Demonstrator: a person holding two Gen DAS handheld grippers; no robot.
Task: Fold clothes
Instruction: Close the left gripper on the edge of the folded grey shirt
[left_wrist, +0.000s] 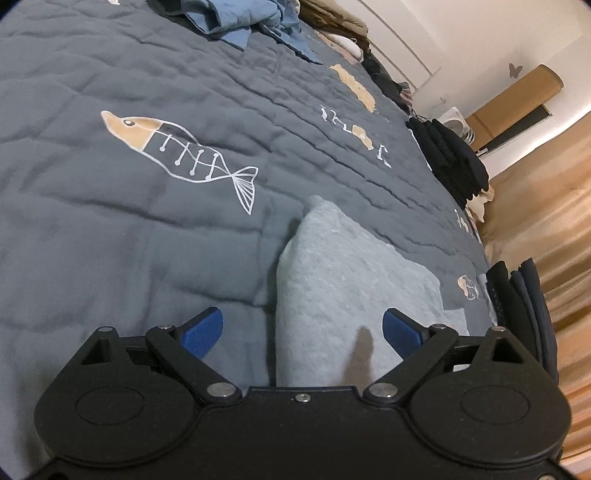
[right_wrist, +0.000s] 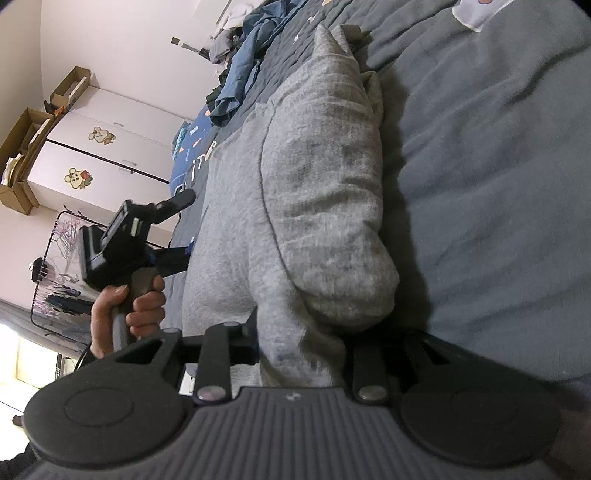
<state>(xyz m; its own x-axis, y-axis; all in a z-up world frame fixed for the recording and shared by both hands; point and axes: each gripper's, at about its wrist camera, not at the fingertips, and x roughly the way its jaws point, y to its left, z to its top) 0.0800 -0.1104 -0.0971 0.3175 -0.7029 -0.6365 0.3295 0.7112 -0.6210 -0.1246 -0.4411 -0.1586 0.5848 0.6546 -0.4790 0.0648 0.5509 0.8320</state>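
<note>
The grey garment (left_wrist: 351, 280) lies on the quilt (left_wrist: 110, 240) of the bed, partly folded, one long doubled panel running away from both cameras toward a pointed corner. All places below are given relative to this garment.

Right gripper (right_wrist: 303, 354): its jaws are clamped on the garment's near end; the fabric bunches between the arms, and the pads themselves are hidden under cloth. In my judgement this grip anchors the near end so the fold keeps its line while the other hand works.

Left gripper (left_wrist: 303, 332): jaws stand apart, blue pads (left_wrist: 203, 334) either side of the garment's near edge, nothing between them pressed. It hovers over the cloth, likely lining up for a pinch. In the right wrist view the person's hand (right_wrist: 129, 306) holds this tool off the garment's left side.

Edges and room: to one side of the garment the quilt is bare as far as the fish print (left_wrist: 177, 158), giving space to swing a fold. On the opposite side, dark folded stacks (left_wrist: 524, 314) sit close along the bed edge, limiting travel. Beyond the pointed corner, well apart, lies a heap of blue clothing (left_wrist: 236, 18).
</note>
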